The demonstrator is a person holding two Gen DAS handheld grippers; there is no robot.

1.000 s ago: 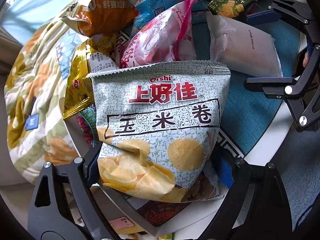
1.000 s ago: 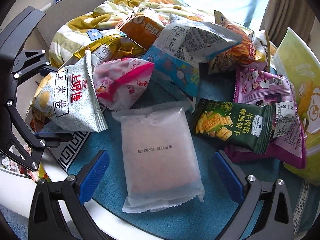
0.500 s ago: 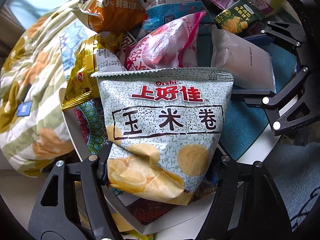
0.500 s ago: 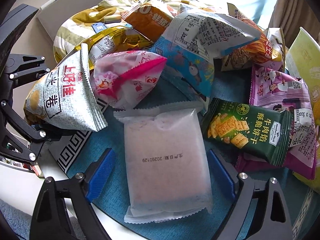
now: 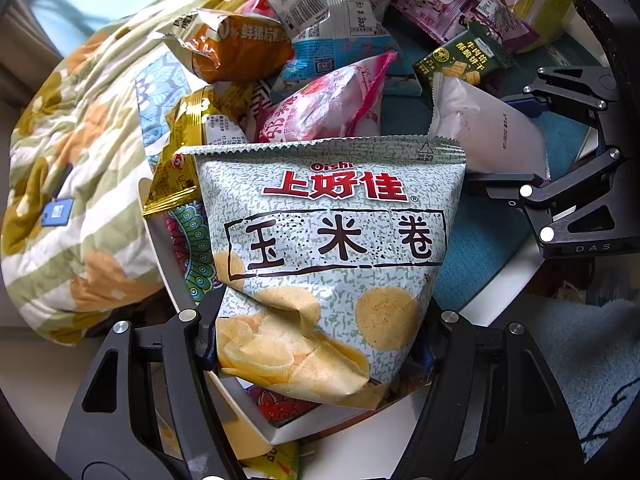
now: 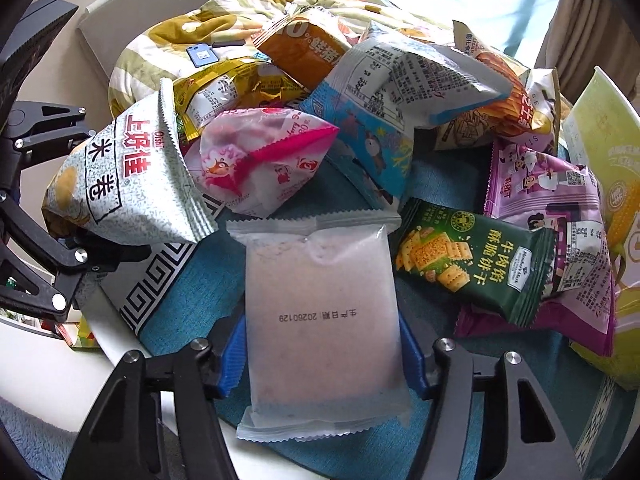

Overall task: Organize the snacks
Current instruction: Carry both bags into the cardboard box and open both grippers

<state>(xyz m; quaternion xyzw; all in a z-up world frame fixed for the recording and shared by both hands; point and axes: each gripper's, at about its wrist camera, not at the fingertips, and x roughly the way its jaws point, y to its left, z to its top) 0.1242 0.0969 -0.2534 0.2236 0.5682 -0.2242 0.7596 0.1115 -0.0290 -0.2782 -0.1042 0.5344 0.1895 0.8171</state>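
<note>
While the grey-green speckled Oishi chip bag (image 5: 332, 248) fills the middle of the left wrist view, the left gripper (image 5: 320, 344) pinches its lower part from both sides, the foil creased where the pads press in. Its bottom hangs over a white box edge (image 5: 280, 434) at the lower centre of that frame. In the right wrist view the same bag sits at middle left, held clear of the teal mat (image 6: 460, 420).

At the centre of the right wrist view lies the frosted white packet (image 6: 324, 320), flat on the mat with a printed date across it. The right gripper (image 6: 322, 356) has its blue pads (image 6: 232, 356) against the packet's two long sides, and its jaws are closing on it. In the left wrist view this packet shows at upper right, with the right gripper's black linkage beside it.

Just above the white packet in the right view sits a pink and white pouch (image 6: 260, 160), touching the chip bag's edge. To the right lies a dark green cracker pack (image 6: 472, 260), resting partly on a purple bag (image 6: 548, 208). Behind these, a blue and white bag (image 6: 384, 92) leans on an orange bag (image 6: 304, 48), with a gold foil bag (image 6: 224, 92) at upper left. A pale yellow-green bag (image 6: 608, 184) stands along the right edge. A floral quilt (image 6: 172, 40) spreads across the top of the frame.
</note>
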